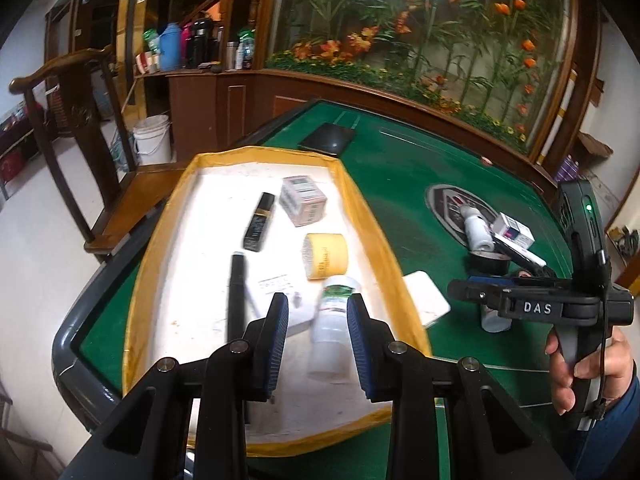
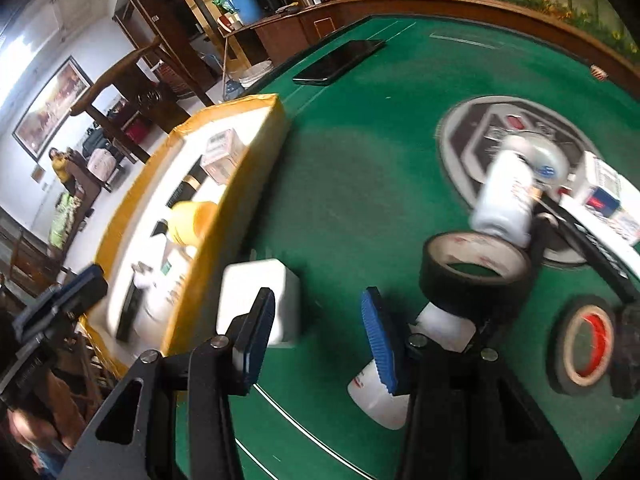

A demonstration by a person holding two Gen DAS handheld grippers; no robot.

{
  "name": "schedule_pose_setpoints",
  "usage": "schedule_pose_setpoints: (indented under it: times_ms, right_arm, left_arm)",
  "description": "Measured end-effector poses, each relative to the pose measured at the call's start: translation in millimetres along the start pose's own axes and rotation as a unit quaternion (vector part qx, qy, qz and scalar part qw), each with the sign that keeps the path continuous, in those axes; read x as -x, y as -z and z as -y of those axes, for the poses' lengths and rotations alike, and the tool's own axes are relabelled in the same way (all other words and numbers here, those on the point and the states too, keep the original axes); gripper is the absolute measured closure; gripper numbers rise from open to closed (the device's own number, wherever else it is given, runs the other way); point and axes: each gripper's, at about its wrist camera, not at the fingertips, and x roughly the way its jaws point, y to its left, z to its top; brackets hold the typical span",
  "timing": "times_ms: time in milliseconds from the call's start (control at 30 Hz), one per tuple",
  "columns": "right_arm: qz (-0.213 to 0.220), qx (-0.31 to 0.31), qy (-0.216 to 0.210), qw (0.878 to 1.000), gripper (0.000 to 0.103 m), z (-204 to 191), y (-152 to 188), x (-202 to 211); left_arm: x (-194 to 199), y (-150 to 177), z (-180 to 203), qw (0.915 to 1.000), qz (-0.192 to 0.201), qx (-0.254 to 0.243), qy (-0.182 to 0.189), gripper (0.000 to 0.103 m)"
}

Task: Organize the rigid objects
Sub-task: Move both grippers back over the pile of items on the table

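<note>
1. The left gripper (image 1: pixel 318 344) is hovering over the yellow-rimmed tray (image 1: pixel 372 216), its jaws standing narrowly apart and holding nothing; a white bottle (image 1: pixel 332 332) is lying in the tray below them.
2. The right gripper (image 2: pixel 316 340) is hanging over the green table (image 2: pixel 360 184) with jaws moderately apart and empty, between a white box (image 2: pixel 260 296) and a black tape roll (image 2: pixel 474 276).

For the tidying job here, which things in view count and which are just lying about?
Part of the job:
yellow-rimmed tray
white bottle
yellow roll
white block
black tape roll

Lying about:
phone
blue flask
white bucket
</note>
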Motion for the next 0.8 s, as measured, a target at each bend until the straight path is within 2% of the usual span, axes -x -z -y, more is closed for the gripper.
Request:
schedule_pose_setpoints:
  times_ms: [67,133,200,267,333,467,667,800]
  right_arm:
    - [0.003,-0.004,-0.009,1.000,0.059,8.6,6.4,8.0]
    - [0.010,-0.015,-0.023,1.000,0.059,17.4,10.4,15.8]
    - [0.026,-0.021,-0.042,0.999,0.059,24.9,13.8,29.4]
    - [0.052,-0.029,-0.042,0.997,0.058,33.7,15.5,47.2]
    - [0.073,-0.039,-0.033,0.996,0.058,44.4,16.7,61.2]
    - [0.107,-0.076,0.015,0.991,0.058,79.6,24.3,86.6]
    - [0.120,-0.144,0.029,0.982,0.058,126.2,39.4,103.3]
    - [0.114,-0.149,0.040,0.981,0.058,130.5,42.8,100.2]
  left_arm:
    - [-0.3,0.3,7.7,0.9999,-0.002,-0.008,0.006,0.071]
    - [-0.2,0.7,16.1,0.9998,-0.003,-0.017,0.010,0.066]
    - [-0.2,1.1,27.0,0.9995,-0.005,-0.029,0.014,0.060]
    - [0.3,1.2,36.4,0.9992,-0.005,-0.036,0.019,0.060]
    - [0.2,2.0,47.4,0.9986,-0.008,-0.045,0.028,0.060]
    - [-9.7,5.1,76.5,0.9957,-0.028,-0.063,0.061,0.060]
    - [-36.9,5.9,130.0,0.9885,-0.054,-0.111,0.088,0.059]
    - [-56.2,6.2,163.6,0.9826,-0.065,-0.149,0.091,0.051]
